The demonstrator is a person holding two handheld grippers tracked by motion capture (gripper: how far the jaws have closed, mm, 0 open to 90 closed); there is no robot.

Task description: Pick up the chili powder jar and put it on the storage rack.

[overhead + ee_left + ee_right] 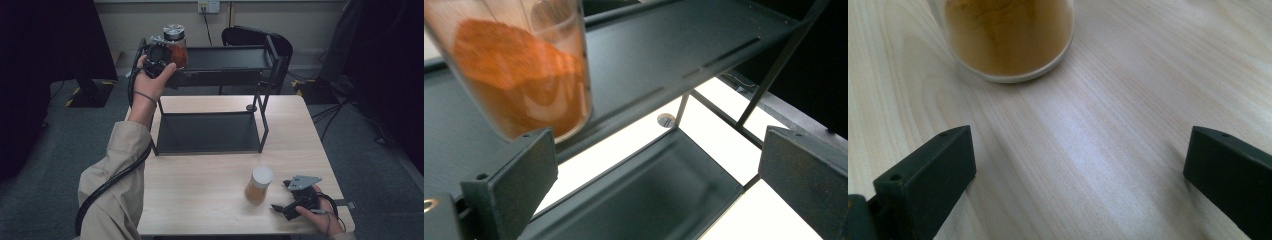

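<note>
At the near edge of the pale wooden table [200, 200], we see the person's right hand [320, 212] resting with the right gripper [286, 196], one of two in play. In the right gripper view its jaws stand spread wide with only bare wood grain between them, pinching nothing. Just ahead of that gripper stands the first of two jars we count: a jar of tan powder [258, 184] with a white lid, upright on the tabletop and apart from the jaws.

Farther back, one black two-level metal rack [215, 100] sits on the table; its lower tray [205, 132] lies bare and its upper shelf [225, 59] runs across near the wall. A small round disc [250, 108] lies on the table beside the rack's leg.

At the far left, the person's left hand [150, 85], in a beige sleeve [117, 185], holds the left gripper [167, 56] up at the end of the upper shelf. In the left gripper view the jaws are spread apart, and the second jar, a jar of orange-red powder [526, 70], stands on the shelf just beyond the left jaw, not clamped. We cannot tell whether the jaw touches the glass. One black cable [112, 182] trails along the left forearm. Beyond, a wall socket [208, 6] and a dark chair [250, 36] close the scene.
</note>
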